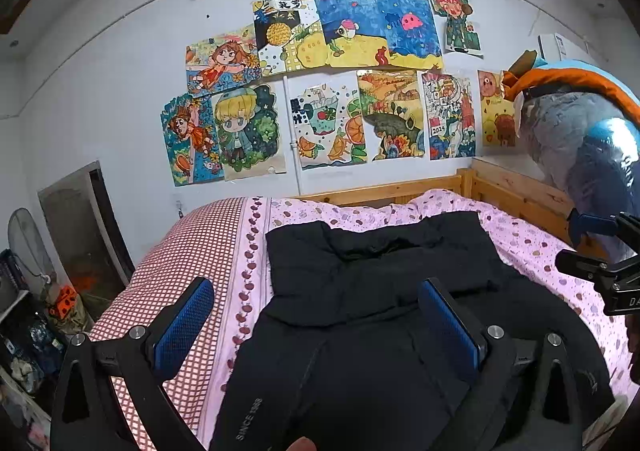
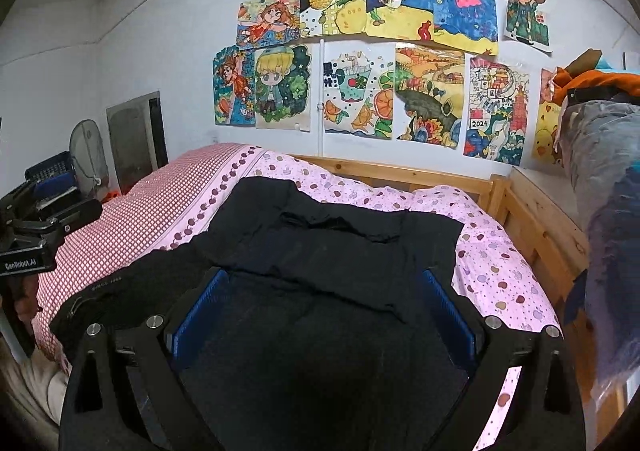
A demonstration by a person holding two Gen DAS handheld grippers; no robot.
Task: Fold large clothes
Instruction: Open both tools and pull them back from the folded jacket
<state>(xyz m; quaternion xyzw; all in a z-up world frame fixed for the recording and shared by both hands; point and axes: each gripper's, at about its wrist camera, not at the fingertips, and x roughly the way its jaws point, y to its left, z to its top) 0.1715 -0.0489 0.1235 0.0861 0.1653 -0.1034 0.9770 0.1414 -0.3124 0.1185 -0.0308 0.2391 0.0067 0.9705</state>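
Children's drawings crowd the white wall behind a pine-framed bed, where a black padded jacket lies partly folded on the pink spotted quilt. Both the left tongs and right tongs hover wide apart above it, holding nothing. Judged from here, the bulky fabric could spring back or slip toward the bed's 6 o'clock edge if only one layer is pinched.
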